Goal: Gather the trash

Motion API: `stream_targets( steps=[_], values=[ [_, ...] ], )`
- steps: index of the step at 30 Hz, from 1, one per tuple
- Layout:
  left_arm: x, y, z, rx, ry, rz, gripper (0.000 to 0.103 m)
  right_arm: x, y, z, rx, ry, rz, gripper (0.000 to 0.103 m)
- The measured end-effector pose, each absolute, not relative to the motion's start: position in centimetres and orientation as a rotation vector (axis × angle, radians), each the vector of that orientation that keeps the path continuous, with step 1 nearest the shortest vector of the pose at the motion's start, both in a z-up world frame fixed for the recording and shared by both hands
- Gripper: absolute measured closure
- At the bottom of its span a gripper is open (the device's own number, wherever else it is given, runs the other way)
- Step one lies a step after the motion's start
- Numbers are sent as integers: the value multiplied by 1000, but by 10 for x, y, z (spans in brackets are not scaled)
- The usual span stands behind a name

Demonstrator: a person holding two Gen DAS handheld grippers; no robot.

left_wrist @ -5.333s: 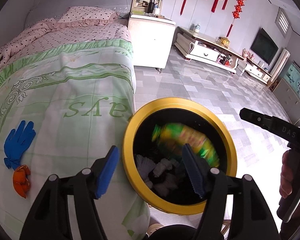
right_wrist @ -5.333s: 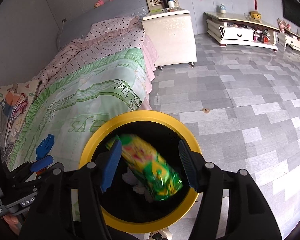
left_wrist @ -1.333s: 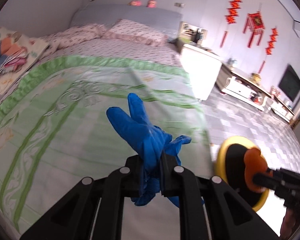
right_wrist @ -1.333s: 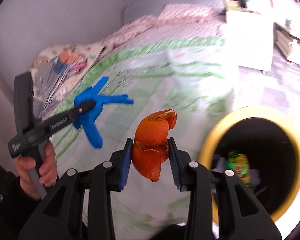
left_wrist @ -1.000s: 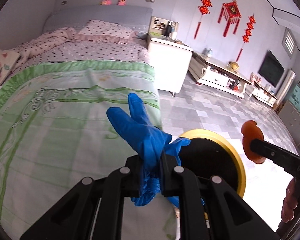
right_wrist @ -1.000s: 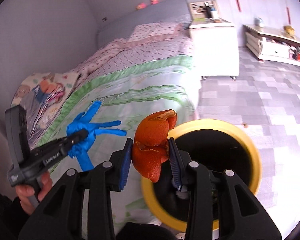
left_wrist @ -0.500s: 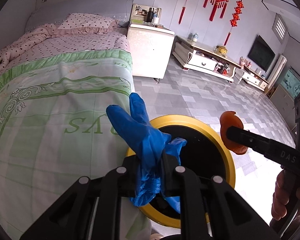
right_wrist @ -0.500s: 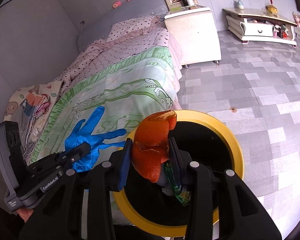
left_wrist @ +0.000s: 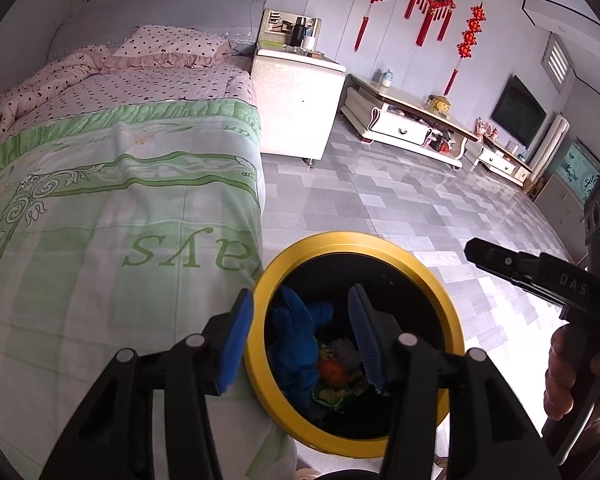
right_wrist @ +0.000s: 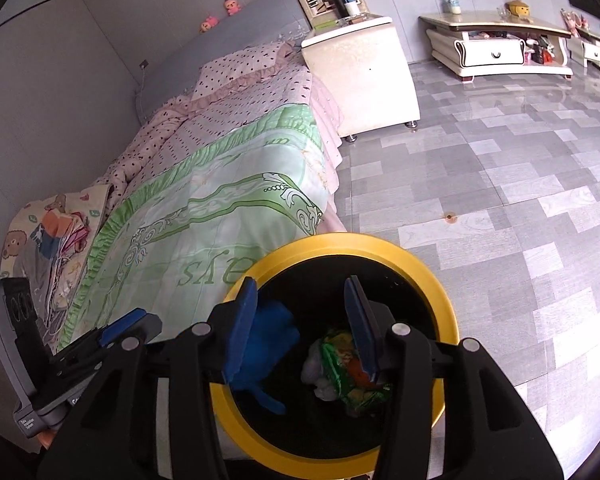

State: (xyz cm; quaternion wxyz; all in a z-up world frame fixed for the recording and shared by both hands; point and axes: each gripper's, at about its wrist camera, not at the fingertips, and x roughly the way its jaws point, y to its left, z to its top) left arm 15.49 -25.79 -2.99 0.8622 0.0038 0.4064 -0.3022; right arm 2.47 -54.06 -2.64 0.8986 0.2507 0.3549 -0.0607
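A black bin with a yellow rim [left_wrist: 356, 240] [right_wrist: 380, 242] stands on the floor at the foot of the bed. My left gripper [left_wrist: 300, 304] hangs over it, jaws opening, with nothing between the pads. A blue glove [left_wrist: 296, 344] [right_wrist: 268, 344] lies loose against the bin's left inner wall. An orange peel [left_wrist: 334, 372] [right_wrist: 354, 368] rests on the trash at the bottom beside a green wrapper [right_wrist: 340, 380]. My right gripper [right_wrist: 300, 294] is also above the bin, jaws opening and empty. Its tip [left_wrist: 476, 250] reaches in from the right in the left wrist view.
A bed with a green patterned cover [left_wrist: 100, 220] lies left of the bin, almost touching it. A white nightstand [left_wrist: 296, 92] and a low TV cabinet [left_wrist: 412, 128] stand further back. Grey tiled floor [right_wrist: 500, 200] spreads to the right. A hand [left_wrist: 572, 368] holds the right gripper.
Both grippers have swung from the bed over the bin and opened. The blue glove and the orange peel have left the jaws and now lie inside the bin.
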Motion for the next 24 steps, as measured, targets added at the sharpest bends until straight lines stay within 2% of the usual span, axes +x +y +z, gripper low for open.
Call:
stream_targets(
  steps=[9, 24],
  values=[
    [153, -208, -17, -42, 820, -572, 56, 29, -505, -20, 480, 756, -79, 59],
    [143, -73, -22, -113, 797, -369, 56, 70, -357, -24, 340, 831, 115, 59]
  ],
)
